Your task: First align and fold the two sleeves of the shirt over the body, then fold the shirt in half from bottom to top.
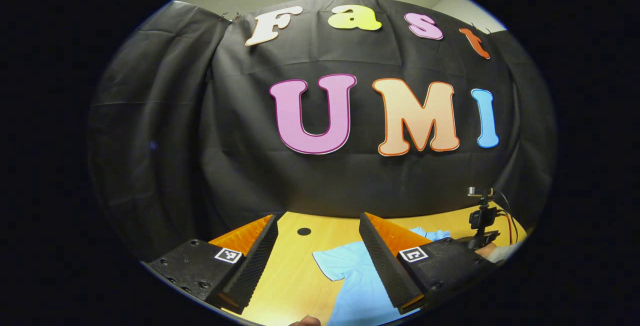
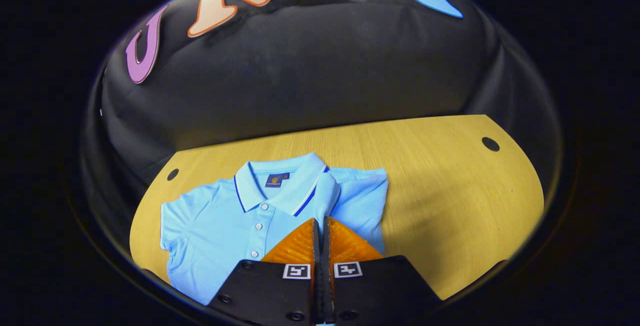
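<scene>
One sleeve [image 2: 327, 193] pinched in your right gripper [image 2: 320, 231], fingers closed over shirt [image 2: 225, 221] on table [image 2: 450, 191]; left gripper [image 1: 320, 238] wide open, empty; thin grip may slip, sleeve lands crooked across collar [image 2: 280, 181].

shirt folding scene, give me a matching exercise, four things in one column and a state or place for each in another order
Things:
1. left gripper
2. right gripper
3. shirt
4. table

States or places:
A. wooden, with dark round holes
B. fingers wide apart, held above the table
C. light blue, collar toward the wall
D. fingers pressed together on a sleeve lying over the body

Pairs: 1-B, 2-D, 3-C, 4-A
</scene>
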Demonstrator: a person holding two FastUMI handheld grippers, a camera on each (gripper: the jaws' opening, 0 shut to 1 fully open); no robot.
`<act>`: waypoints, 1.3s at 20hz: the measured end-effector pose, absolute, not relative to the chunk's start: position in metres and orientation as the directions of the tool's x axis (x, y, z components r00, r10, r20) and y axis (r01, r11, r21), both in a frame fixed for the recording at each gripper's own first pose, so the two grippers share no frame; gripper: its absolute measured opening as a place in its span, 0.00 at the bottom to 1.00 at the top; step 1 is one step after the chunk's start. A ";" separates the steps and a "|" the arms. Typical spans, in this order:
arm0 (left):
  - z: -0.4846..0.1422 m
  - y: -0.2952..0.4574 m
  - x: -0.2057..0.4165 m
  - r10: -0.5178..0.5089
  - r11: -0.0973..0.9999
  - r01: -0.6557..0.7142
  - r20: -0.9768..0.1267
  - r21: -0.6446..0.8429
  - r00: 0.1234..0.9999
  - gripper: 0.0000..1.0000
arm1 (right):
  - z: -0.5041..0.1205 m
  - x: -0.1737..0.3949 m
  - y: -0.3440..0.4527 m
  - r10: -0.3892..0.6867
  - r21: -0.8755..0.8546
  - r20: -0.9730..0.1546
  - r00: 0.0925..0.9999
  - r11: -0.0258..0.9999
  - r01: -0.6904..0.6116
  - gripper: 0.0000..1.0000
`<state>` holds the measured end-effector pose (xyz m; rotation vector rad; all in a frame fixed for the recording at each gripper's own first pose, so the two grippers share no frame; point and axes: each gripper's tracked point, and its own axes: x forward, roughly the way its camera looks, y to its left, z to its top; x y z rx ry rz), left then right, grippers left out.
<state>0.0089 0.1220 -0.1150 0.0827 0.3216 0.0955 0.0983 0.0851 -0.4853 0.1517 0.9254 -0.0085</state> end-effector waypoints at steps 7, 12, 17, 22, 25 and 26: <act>-0.136 0.135 0.016 0.103 0.994 -0.089 -0.344 0.056 0.933 0.99 | -0.472 0.105 0.101 0.089 0.162 -0.781 0.618 0.985 0.063 0.76; -0.167 0.126 0.036 0.067 0.997 -0.078 -0.391 -0.014 0.918 0.97 | -0.417 0.099 0.091 0.105 0.175 -0.725 0.681 0.984 0.035 0.94; -0.206 0.123 0.063 0.038 0.997 -0.066 -0.448 -0.048 0.893 0.96 | -0.375 0.080 0.057 0.066 0.141 -0.697 0.714 0.989 0.046 0.98; -0.257 0.126 0.090 0.021 0.995 -0.069 -0.516 -0.075 0.856 0.96 | -0.361 0.045 0.018 -0.012 0.073 -0.709 0.705 0.993 0.091 0.98; -0.297 0.132 0.096 0.025 0.994 -0.081 -0.589 -0.070 0.808 0.95 | -0.355 0.025 0.001 -0.059 0.045 -0.718 0.694 0.990 0.131 0.98; -0.314 0.132 0.100 0.023 0.994 -0.082 -0.615 -0.067 0.788 0.96 | -0.352 0.019 -0.005 -0.075 0.038 -0.717 0.693 0.989 0.146 0.98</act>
